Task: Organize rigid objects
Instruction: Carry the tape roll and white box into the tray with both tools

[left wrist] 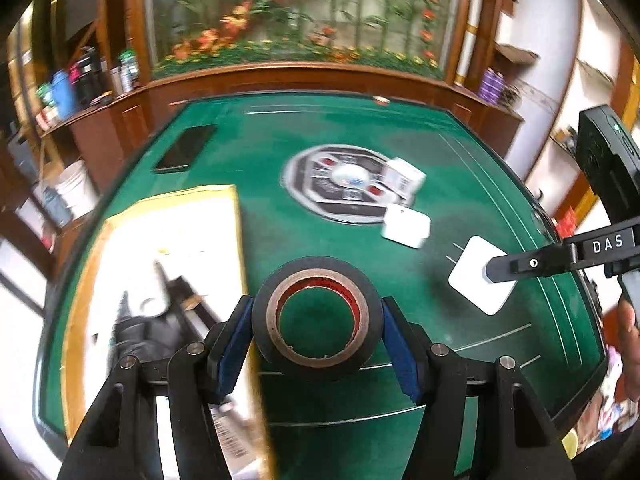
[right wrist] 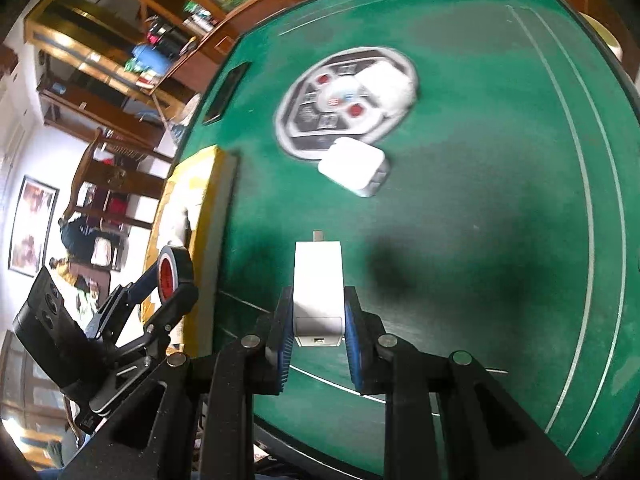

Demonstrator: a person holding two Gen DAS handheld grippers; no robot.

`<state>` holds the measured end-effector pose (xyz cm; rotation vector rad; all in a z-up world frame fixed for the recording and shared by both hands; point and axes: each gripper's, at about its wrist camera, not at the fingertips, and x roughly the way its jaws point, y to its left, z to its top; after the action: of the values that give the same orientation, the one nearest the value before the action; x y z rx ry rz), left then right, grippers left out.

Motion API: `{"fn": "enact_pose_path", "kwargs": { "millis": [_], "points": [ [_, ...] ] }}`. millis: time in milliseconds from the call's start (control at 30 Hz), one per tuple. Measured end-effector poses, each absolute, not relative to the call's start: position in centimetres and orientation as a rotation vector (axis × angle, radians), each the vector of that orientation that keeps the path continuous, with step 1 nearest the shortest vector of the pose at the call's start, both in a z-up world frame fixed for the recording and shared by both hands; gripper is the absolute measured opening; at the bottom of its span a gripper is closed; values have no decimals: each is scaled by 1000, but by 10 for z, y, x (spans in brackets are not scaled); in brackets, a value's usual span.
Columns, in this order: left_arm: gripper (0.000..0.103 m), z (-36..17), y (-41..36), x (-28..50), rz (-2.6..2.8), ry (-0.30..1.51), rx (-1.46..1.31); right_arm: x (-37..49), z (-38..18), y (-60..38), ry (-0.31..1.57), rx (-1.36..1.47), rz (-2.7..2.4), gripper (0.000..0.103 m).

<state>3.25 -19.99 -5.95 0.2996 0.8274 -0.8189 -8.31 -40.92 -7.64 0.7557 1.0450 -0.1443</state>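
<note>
My left gripper [left wrist: 318, 330] is shut on a black roll of tape [left wrist: 318, 320] with a brown and red core, held above the green table just right of the open cardboard box [left wrist: 168, 240]. It also shows in the right wrist view [right wrist: 172, 272]. My right gripper [right wrist: 319, 320] is shut on a white charger block [right wrist: 318, 280], held over the table; in the left wrist view the block [left wrist: 480, 276] shows at the right. Another white adapter [left wrist: 406, 226] and a small white box [left wrist: 402, 178] lie near the round table emblem [left wrist: 340, 184].
A black phone [left wrist: 186, 148] lies at the table's far left. The cardboard box holds dark and white items [left wrist: 148, 320]. A wooden cabinet with a flower picture [left wrist: 300, 20] stands behind the green table [left wrist: 280, 140], and shelves with bottles stand at the left.
</note>
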Motion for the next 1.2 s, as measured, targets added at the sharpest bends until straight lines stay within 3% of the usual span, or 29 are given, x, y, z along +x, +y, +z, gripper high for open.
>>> {"fn": "enact_pose_path", "kwargs": {
  "millis": [500,1200],
  "points": [
    [66,-74,-91,82,-607,885,210,10,-58,-324,1063,668,58,22],
    [66,-107,-65,102,-655,955,265,99,-94,-268,1095,685,86,22]
  ]
}}
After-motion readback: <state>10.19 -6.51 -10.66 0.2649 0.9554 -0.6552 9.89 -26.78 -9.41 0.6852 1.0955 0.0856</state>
